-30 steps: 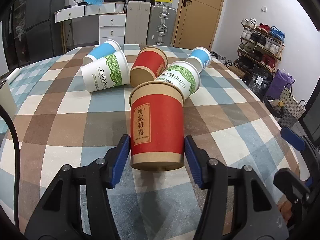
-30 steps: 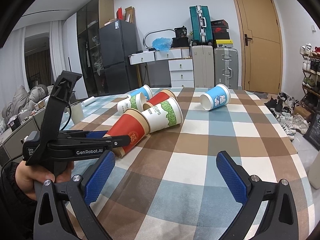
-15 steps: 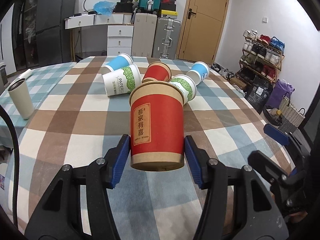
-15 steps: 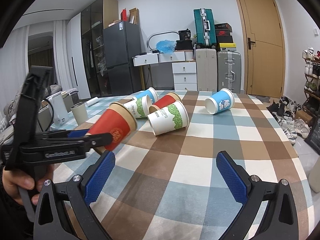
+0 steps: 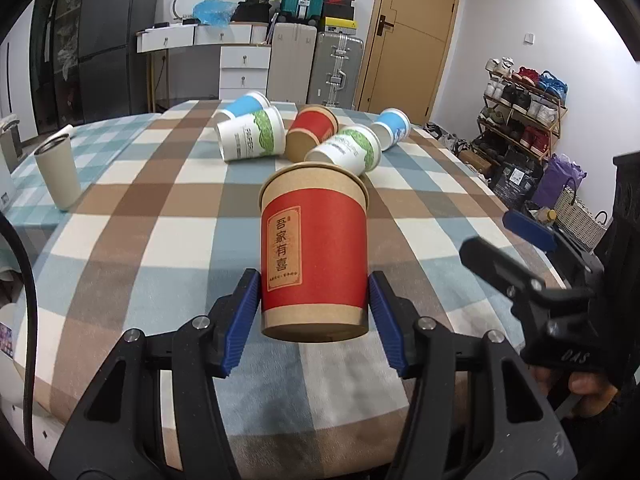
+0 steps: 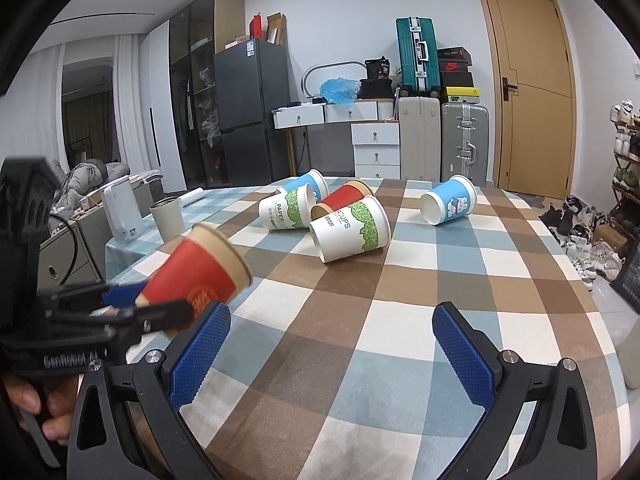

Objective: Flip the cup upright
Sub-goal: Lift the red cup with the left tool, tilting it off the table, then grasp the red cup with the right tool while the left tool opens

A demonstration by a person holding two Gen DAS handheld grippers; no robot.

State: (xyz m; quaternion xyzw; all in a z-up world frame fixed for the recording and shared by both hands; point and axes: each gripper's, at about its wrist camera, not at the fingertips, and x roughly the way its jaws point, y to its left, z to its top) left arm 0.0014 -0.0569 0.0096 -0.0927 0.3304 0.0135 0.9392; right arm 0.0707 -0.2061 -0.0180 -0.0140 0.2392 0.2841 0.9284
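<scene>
My left gripper [image 5: 314, 316] is shut on a red paper cup [image 5: 314, 252] with a brown rim, gripping its lower body. In the right wrist view the same red cup [image 6: 196, 276] hangs above the table at the left, tilted with its mouth up and to the right. My right gripper [image 6: 330, 356] is open and empty, low over the near part of the checked tablecloth [image 6: 400, 280]. It also shows at the right of the left wrist view [image 5: 532, 236].
Several cups lie on their sides mid-table: two white-green [image 6: 352, 228], [image 6: 286, 210], one red [image 6: 344, 196], two blue [image 6: 450, 204], [image 6: 314, 182]. A beige tumbler [image 5: 56, 174] stands upright at the left edge. Suitcases, drawers and a door stand behind.
My left gripper has lifted the red cup off the table and drawn it back toward the near left, tilting it more upright. The right gripper has stayed open and nearly still.
</scene>
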